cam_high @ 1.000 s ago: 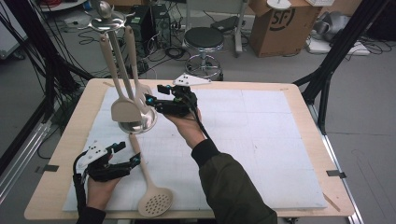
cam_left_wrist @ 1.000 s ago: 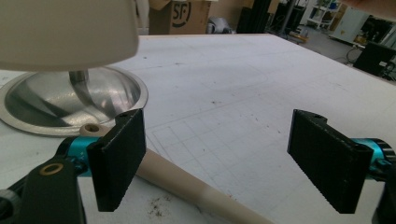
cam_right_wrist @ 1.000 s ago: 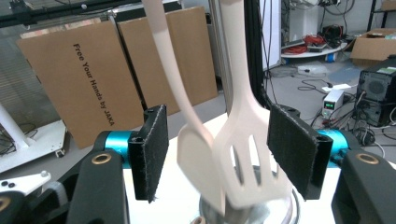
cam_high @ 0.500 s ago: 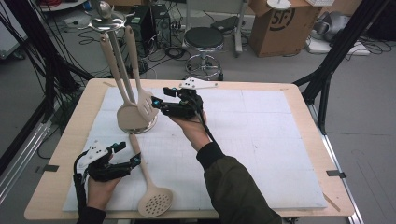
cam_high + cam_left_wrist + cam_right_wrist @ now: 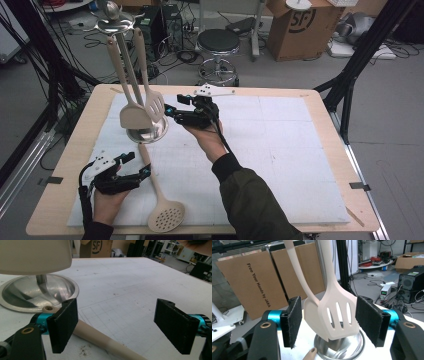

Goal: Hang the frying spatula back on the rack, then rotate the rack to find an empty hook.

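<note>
A: Slotted turner (image 5: 337, 315) hanging from the rack (image 5: 116, 20), blade low over the steel base (image 5: 150, 134). Why there?

B: Hooked by the handle top so the blade swings free, just above the base. Second, solid turner (image 5: 132, 117) hung right beside, blades overlapping. Easy to reach from the side.

A: And the right gripper (image 5: 172, 114)?

B: Level with the blade, just right of the base, jaws spread wide. Seen along the jaws, the slotted blade between the two pads, neither pad pressing on it. Probably lined up to pinch the blade or steady it; nothing gripped yet.

A: Skimmer (image 5: 162, 210)?

B: Flat on the desk (image 5: 320, 100), handle end pointing at the base and stopping just short of it, round perforated head toward the near edge. Likely next for the rack, or just taken off; cannot say which.

A: Left gripper (image 5: 140, 167)?

B: Near the base's front, jaws wide apart, skimmer handle (image 5: 100, 338) running beside one pad, not clamped. Resting low, seemingly waiting.
</note>
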A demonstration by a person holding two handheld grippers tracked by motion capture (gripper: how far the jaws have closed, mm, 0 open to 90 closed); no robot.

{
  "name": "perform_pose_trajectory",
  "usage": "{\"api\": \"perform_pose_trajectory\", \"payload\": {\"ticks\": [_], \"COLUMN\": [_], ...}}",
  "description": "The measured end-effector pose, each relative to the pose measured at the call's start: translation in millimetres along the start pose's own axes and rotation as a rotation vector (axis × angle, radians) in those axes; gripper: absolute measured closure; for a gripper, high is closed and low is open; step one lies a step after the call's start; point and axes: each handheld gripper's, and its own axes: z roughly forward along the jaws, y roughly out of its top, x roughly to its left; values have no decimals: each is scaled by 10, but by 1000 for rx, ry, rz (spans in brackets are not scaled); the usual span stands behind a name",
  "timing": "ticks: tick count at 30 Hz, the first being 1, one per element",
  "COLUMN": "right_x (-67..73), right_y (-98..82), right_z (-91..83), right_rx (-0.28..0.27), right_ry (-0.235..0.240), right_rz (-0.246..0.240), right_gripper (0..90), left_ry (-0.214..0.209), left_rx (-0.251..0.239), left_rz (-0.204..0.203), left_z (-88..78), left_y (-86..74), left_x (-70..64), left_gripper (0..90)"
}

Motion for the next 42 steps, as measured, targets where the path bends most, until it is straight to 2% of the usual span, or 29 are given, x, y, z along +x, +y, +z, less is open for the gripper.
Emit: {"api": "perform_pose_trajectory", "payload": {"ticks": [9,17,26,31,35,37,39,40,42], "right_x": [-4,-42,-48,-60,-80,-79,-67,-60,-39], "right_y": [-12,1,61,180,251,278,309,322,341], "right_z": [10,-1,0,13,16,19,28,34,36], "right_rx": [2,-35,-92,-152,-186,-207,-203,-208,-229], "right_ry": [2,13,26,32,35,41,49,51,72], "right_rz": [7,31,48,64,84,78,65,58,43], "right_gripper": [375,384,417,437,518,583,642,701,766], "left_ry": [-2,1,1,3,3,3,2,2,1], "left_rx": [1,3,2,2,1,-1,1,-1,-1], "left_rz": [-3,-3,-5,-7,-8,-9,-9,-9,-9], "left_z": [-3,5,8,10,9,10,9,10,9], "left_y": [1,-3,-2,-2,-3,-3,-3,-3,-2], "left_x": [0,6,10,18,20,20,21,21,20], "left_gripper": [200,200,201,201,201,201,201,201,201]}}
